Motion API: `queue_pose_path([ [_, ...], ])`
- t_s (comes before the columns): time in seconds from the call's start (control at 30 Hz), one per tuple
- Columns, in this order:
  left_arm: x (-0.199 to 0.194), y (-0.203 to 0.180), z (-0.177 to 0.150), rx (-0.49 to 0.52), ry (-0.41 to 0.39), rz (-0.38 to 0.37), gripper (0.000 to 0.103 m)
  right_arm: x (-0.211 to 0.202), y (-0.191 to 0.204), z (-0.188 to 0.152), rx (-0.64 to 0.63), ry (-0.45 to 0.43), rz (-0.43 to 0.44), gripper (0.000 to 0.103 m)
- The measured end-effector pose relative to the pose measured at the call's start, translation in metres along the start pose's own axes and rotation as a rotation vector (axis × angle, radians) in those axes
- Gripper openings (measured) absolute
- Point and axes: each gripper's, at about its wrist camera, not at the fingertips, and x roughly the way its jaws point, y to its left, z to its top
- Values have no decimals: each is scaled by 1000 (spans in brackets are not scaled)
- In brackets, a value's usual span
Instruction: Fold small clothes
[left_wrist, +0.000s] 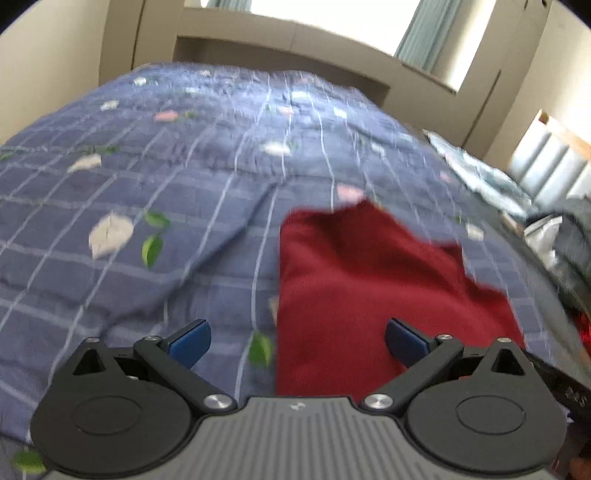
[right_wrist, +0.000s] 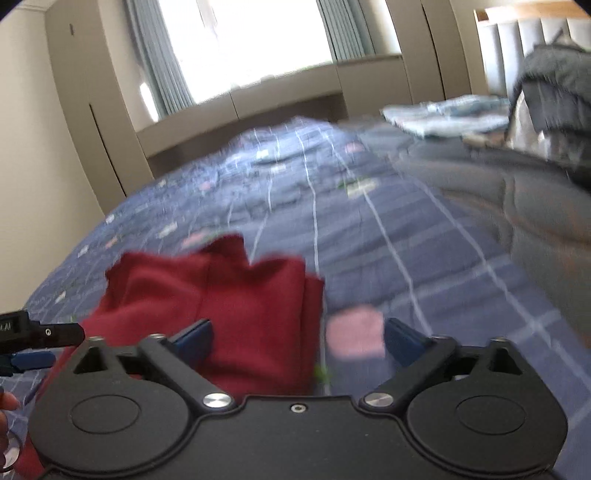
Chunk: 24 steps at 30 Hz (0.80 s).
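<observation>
Red knit garment (left_wrist: 354, 288) lying folded on a blue checked quilt (left_wrist: 166, 177) with a leaf print

Soft ribbed cloth, doubled over with an uneven far edge; its near part is hidden under both tools. Left gripper (left_wrist: 298, 341) and right gripper (right_wrist: 298, 341) both stand wide, blue pads bare, gripping nothing. Motion blur smears the quilt's pattern. Grey padded bedding (right_wrist: 517, 199) and a pale folded pile (right_wrist: 443, 114) sit at the far right
</observation>
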Motion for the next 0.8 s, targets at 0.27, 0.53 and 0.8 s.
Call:
queue_pose_path([
  [0.27,6,13,-22,-43,-10,-21,103,-6,5,-28,-20,-47,-21,84],
  [0.53,8,10,-26,-14,-32,6,103,-5,1,-28,-9,-55,-11,85],
  [0.8,4,7,-15,-26,11,4,103,-5,-3,-28,-2,-61,-1,86],
])
